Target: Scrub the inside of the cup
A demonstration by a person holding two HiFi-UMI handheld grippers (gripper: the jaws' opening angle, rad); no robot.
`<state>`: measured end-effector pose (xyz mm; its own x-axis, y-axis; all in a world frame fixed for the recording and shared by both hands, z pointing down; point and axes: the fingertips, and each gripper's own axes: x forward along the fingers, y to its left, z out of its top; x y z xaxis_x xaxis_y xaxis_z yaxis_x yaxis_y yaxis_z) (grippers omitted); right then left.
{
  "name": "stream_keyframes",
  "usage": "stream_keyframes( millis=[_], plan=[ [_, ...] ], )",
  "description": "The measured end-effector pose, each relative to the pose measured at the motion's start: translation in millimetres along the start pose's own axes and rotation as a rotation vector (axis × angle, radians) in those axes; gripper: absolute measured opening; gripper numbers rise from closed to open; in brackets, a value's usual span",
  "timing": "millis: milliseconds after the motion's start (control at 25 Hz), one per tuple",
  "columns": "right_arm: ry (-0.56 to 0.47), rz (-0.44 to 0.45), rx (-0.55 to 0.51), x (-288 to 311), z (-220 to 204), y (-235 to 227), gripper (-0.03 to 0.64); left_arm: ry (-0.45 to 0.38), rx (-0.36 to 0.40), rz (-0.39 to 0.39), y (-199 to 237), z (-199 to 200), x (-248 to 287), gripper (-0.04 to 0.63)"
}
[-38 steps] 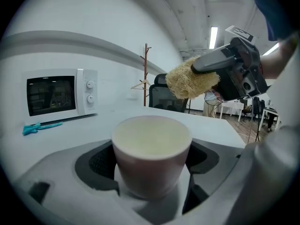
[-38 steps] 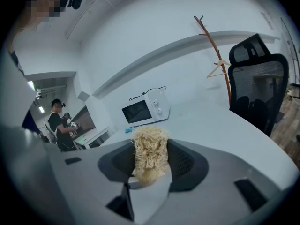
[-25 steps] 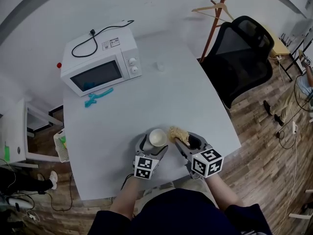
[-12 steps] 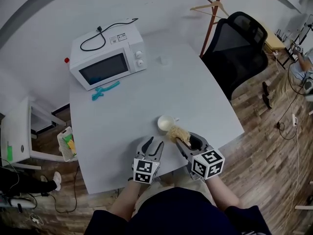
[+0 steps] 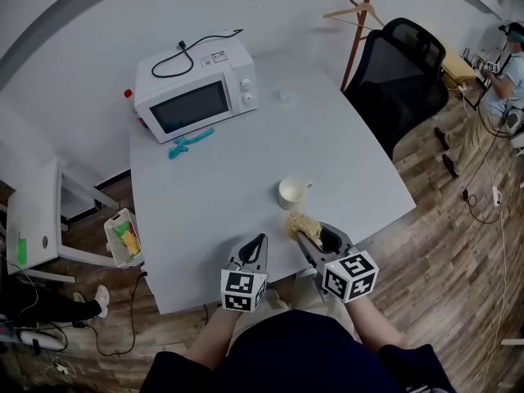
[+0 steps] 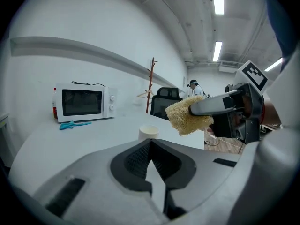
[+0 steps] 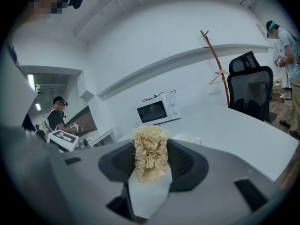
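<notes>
While cup (image 5: 291, 192) stands free mid-frame, left claw (image 5: 260, 240) just closed empty, right claw (image 5: 304, 237) grips sponge (image 5: 298, 222); no scrubbing seemingly; next: grip cup.

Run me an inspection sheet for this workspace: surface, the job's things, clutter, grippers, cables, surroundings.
Surface: white table, no spill visible.
Job's things: white cup upright on the table, apart from both grippers; loofah scrubber in the right gripper.
Clutter: microwave at the far corner; teal tool lying in front of it.
Grippers: left gripper shut, its jaws have just been closing, nothing between them; right gripper shut on the loofah scrubber.
Cables: black cord loose on the microwave's top; more cables on the floor.
Surroundings: black chair, wooden coat stand, small basket beside the table.
</notes>
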<state>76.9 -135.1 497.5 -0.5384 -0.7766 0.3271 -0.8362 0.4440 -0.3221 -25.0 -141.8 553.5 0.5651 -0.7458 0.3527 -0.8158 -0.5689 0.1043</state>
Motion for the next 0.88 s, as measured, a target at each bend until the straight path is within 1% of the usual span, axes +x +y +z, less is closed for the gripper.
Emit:
stream_keyframes(
  millis=[240,480,880],
  plan=[
    [-0.006,0.001,-0.011,-1.9,-7.8,16.4,0.178,-0.003,0.024,-0.007,0.9,-0.4,-15.4,0.017],
    [-0.005,-0.017,-0.057,-2.0,-9.0,22.5,0.176,-0.009,0.031,-0.008,1.3,1.7,-20.4,0.017],
    [-0.013,-0.027,-0.053,-0.7,-7.9,23.7,0.176,-0.004,0.031,-0.008,4.8,1.3,-20.1,0.017]
  ],
)
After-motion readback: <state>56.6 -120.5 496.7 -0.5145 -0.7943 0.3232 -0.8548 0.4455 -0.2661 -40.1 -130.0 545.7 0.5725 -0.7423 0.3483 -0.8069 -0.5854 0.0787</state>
